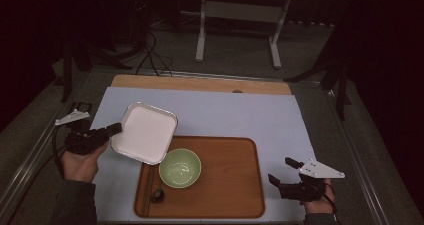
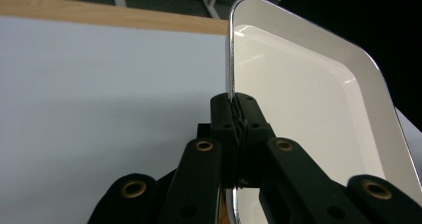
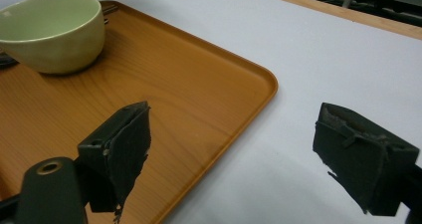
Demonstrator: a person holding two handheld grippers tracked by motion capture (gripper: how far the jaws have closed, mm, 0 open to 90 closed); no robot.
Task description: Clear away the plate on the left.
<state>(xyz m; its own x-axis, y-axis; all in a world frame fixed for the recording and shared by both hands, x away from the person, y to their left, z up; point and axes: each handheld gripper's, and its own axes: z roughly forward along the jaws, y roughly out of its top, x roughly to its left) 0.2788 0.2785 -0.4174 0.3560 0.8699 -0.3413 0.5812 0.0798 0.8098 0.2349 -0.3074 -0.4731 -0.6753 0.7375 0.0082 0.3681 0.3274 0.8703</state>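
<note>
Closest to me at the left, my left tool (image 1: 116, 129) is clamping the rim of a square white tray with a metal edge (image 1: 145, 132); in the left gripper view its jaws are pressing together on that thin rim (image 2: 231, 79), and the tray is standing on edge there. From above, I am seeing the tray lifted and tilted, its near corner hanging over the far left corner of the rectangular brown wooden serving tray (image 1: 230, 185). That serving tray is lying on the pale blue-white surface (image 1: 240, 115). On its left part a round pale green ceramic bowl (image 1: 180, 168) is sitting upright, just beside the white tray's lower corner, and a small dark rounded object (image 1: 157, 194), too dim for me to identify, is lying near the bowl toward me. Further right, my right tool (image 1: 281, 171) is hovering off the serving tray's right edge, its jaws standing wide apart with nothing between them; its own view is showing the bowl (image 3: 52, 32) farther off.
</note>
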